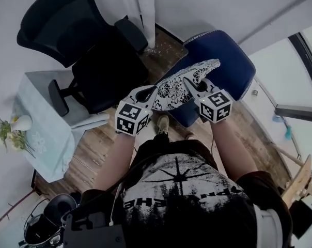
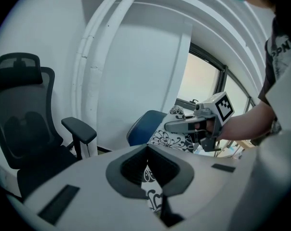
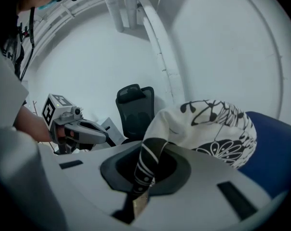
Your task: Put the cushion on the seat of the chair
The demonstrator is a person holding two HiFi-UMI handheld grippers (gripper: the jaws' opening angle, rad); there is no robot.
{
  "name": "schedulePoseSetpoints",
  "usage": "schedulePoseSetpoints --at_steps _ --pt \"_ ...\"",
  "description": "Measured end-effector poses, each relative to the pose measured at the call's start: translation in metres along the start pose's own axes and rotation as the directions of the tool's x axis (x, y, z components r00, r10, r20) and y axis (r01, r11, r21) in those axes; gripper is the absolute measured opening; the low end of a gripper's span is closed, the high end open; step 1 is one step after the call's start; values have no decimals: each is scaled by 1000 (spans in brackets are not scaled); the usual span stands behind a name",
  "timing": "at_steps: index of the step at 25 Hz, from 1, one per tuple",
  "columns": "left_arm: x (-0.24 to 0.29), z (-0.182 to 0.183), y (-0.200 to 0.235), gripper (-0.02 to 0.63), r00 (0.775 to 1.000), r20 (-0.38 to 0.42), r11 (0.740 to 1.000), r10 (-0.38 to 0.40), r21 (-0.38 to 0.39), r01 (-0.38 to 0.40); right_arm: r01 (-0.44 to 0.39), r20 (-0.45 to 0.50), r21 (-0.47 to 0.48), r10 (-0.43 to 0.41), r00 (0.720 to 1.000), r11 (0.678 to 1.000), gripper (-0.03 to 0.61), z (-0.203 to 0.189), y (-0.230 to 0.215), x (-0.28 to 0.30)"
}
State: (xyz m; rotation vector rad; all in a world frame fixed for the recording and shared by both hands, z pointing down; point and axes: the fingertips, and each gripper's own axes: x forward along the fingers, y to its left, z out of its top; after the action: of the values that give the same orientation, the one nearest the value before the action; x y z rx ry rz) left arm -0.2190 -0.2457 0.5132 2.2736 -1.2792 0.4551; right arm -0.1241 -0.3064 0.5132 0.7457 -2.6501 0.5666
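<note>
A white cushion (image 1: 179,84) with a black flower print hangs between my two grippers, just over the near left edge of the blue chair's seat (image 1: 225,66). My left gripper (image 1: 146,95) is shut on the cushion's left edge, and printed fabric (image 2: 152,189) shows between its jaws. My right gripper (image 1: 200,87) is shut on a corner of the cushion (image 3: 208,129), with a twisted strip of fabric pinched in its jaws. The blue chair (image 2: 143,126) stands behind the cushion in the left gripper view, and its seat (image 3: 275,150) lies under the cushion in the right gripper view.
A black mesh office chair (image 1: 89,50) with armrests stands to the left of the blue chair. A small table (image 1: 47,138) with a pale cloth and a vase of flowers (image 1: 11,130) is at the far left. White pipes (image 1: 140,9) run up the corner.
</note>
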Motion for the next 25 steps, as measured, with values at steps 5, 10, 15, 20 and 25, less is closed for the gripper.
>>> schedulePoseSetpoints --at_steps 5,10,15,20,25 --pt "2 -12 17 15 999 -30 1000 -23 -17 23 1 -28 35 0 1000 999 26 -11 -1 33" --pt "6 -15 32 15 999 -37 999 -22 -26 21 0 -42 49 2 999 999 26 -17 -1 57" --pt "10 -21 40 15 998 -51 999 -37 -39 35 15 -56 92 -10 998 996 26 -29 -5 67" --pt "18 -40 42 14 994 -91 997 -64 -53 60 67 -103 141 -53 993 988 26 -59 -23 63" --pt "38 -61 28 15 982 -149 993 -119 -41 114 147 -186 193 -111 976 970 26 -114 -50 43"
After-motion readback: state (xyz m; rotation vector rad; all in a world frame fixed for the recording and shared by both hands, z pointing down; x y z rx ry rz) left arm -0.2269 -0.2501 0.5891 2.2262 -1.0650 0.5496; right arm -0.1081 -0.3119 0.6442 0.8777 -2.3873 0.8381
